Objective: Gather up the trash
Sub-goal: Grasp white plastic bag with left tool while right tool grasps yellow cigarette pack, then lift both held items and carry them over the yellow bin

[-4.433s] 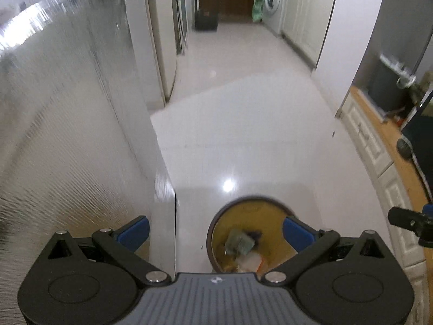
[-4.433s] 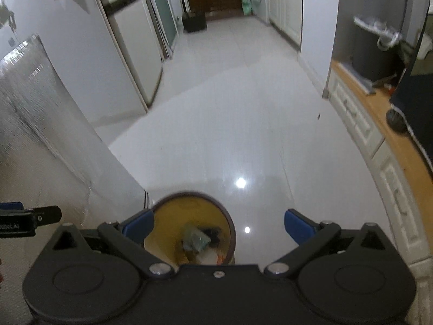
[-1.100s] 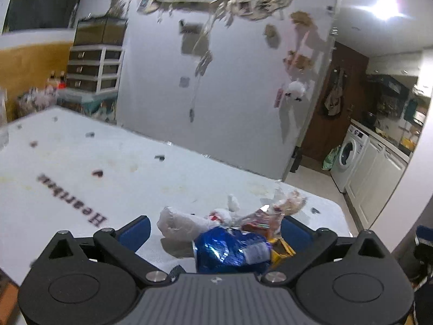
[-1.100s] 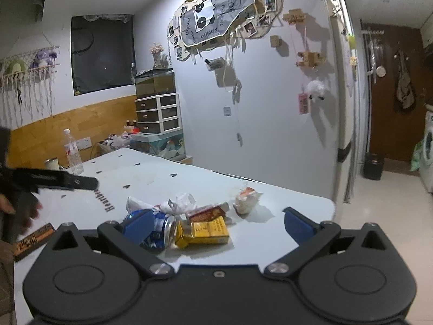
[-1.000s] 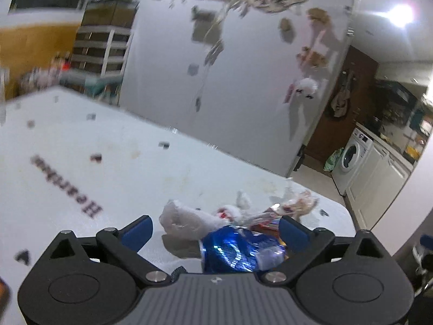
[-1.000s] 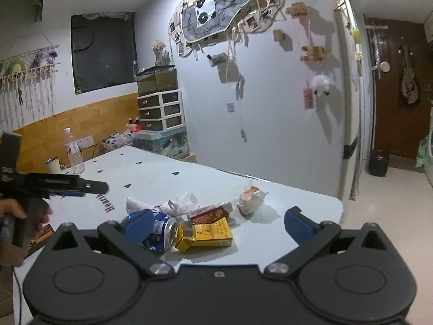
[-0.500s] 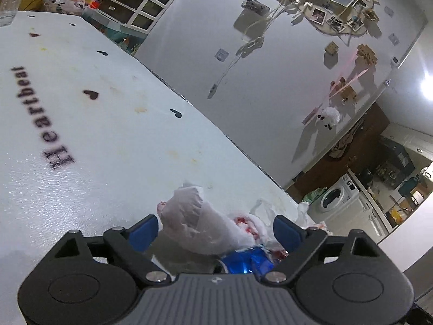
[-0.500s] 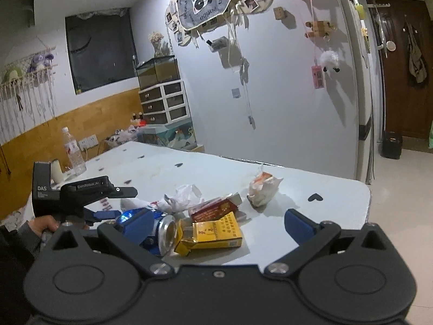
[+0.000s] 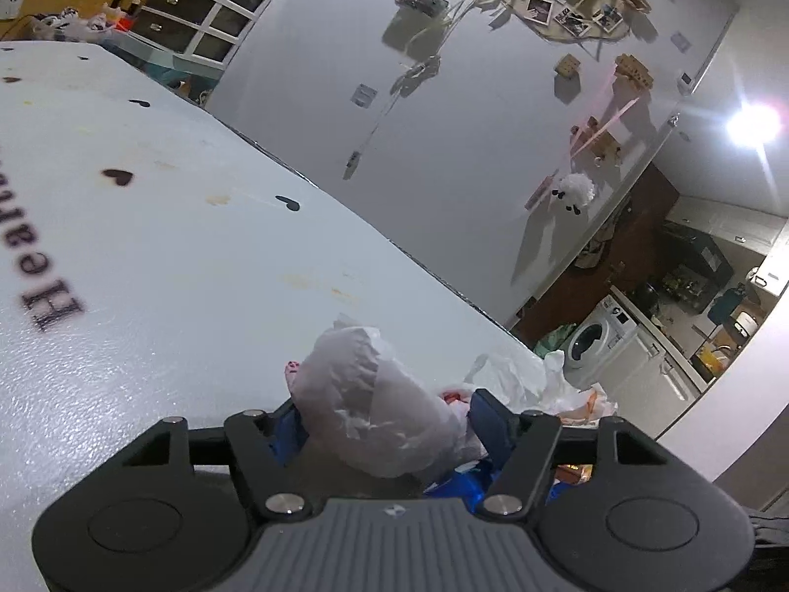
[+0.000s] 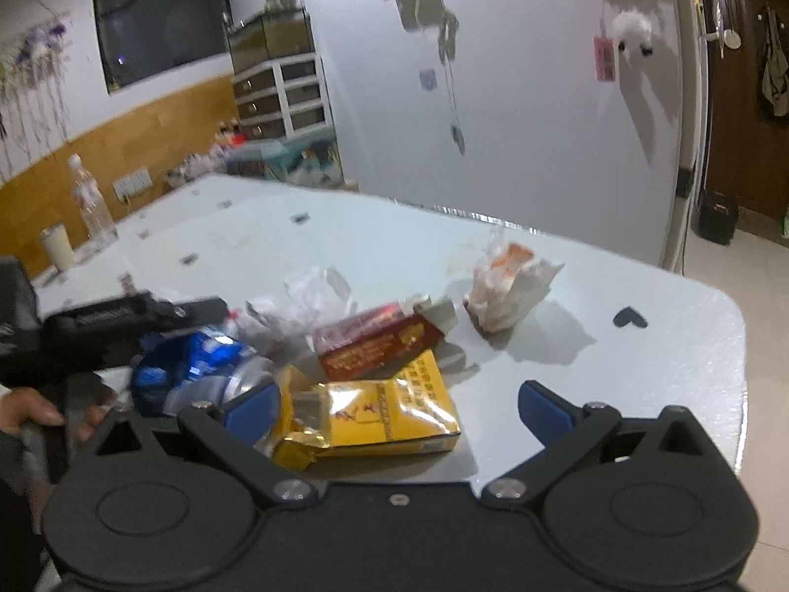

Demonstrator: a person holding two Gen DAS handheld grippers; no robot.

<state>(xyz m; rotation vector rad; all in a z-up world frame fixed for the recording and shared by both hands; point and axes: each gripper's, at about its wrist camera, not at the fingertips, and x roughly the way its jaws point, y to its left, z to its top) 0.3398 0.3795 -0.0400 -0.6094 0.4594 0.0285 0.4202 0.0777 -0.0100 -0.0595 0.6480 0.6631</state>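
Your desk (image 9: 162, 266) fills both views now, where a few seconds back you were looking down at the floor and the bin; you have come back for another load, and a pile of trash lies near the desk's corner. Largest in that pile is the white wad (image 9: 375, 409), a crumpled tissue or bag. Your left gripper (image 9: 389, 422) has dropped onto it within the last second, and its fingers (image 9: 485, 419) are closing with the wad between them; the blue pads sit right at its flanks, yet you cannot tell whether they press it, so count it as not held. Just under and beside the wad lies the crushed blue can (image 10: 197, 360), touching it, so a careless squeeze may drag the can along. Your right gripper (image 10: 399, 407) has moved in closer to the yellow pack (image 10: 375, 414), which now lies between its wide-spread fingers, with nothing gripped. The red pack (image 10: 379, 345) lies just behind the yellow one, and the small wrapper (image 10: 508, 291) stands apart near the corner. Judging by this, both hands are about to take one piece each, and most of the pile remains to be cleared.
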